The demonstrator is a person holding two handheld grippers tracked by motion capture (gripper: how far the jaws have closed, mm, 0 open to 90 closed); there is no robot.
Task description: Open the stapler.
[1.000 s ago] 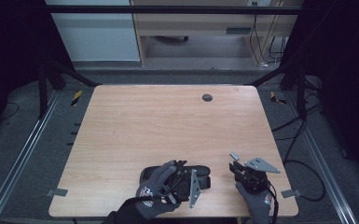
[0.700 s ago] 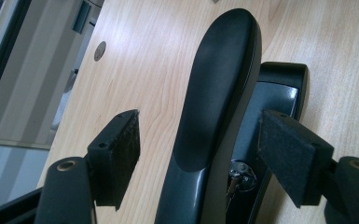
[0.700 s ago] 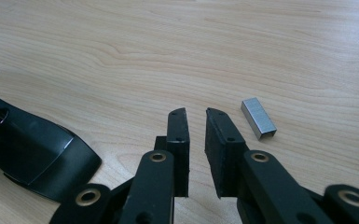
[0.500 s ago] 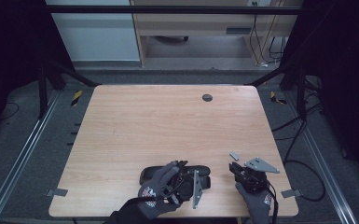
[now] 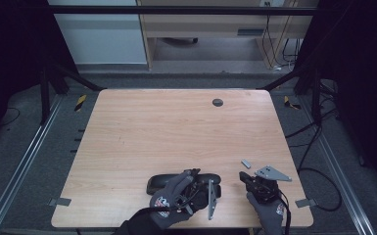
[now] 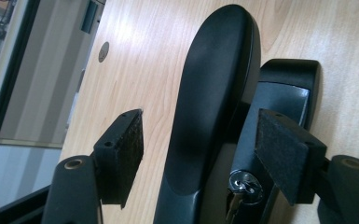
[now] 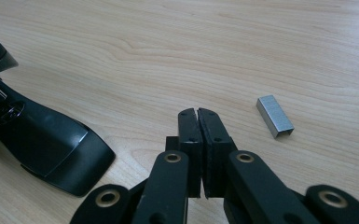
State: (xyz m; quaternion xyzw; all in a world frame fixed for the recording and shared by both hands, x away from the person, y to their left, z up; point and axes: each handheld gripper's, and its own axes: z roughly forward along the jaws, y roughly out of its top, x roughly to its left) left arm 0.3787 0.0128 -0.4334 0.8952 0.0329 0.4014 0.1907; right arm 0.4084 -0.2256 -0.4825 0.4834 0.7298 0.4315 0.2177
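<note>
On the wooden worktop [image 5: 176,132], the right claw [image 7: 198,112] has just been closing and now sits pressed together on nothing, the strip of staples [image 7: 274,115] lying loose at its two o'clock. The left claw [image 6: 200,135] stands apart around the black stapler [image 6: 214,107] near the front edge, not visibly clamping it. Loading staples looks yet to begin.

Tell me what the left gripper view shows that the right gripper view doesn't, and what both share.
Left gripper view alone: the open left hand-held gripper around the stapler's raised top, and a round hole in the table. Right gripper view alone: the shut, empty right hand-held gripper and a strip of staples. Both share the black stapler and the wooden table.
</note>
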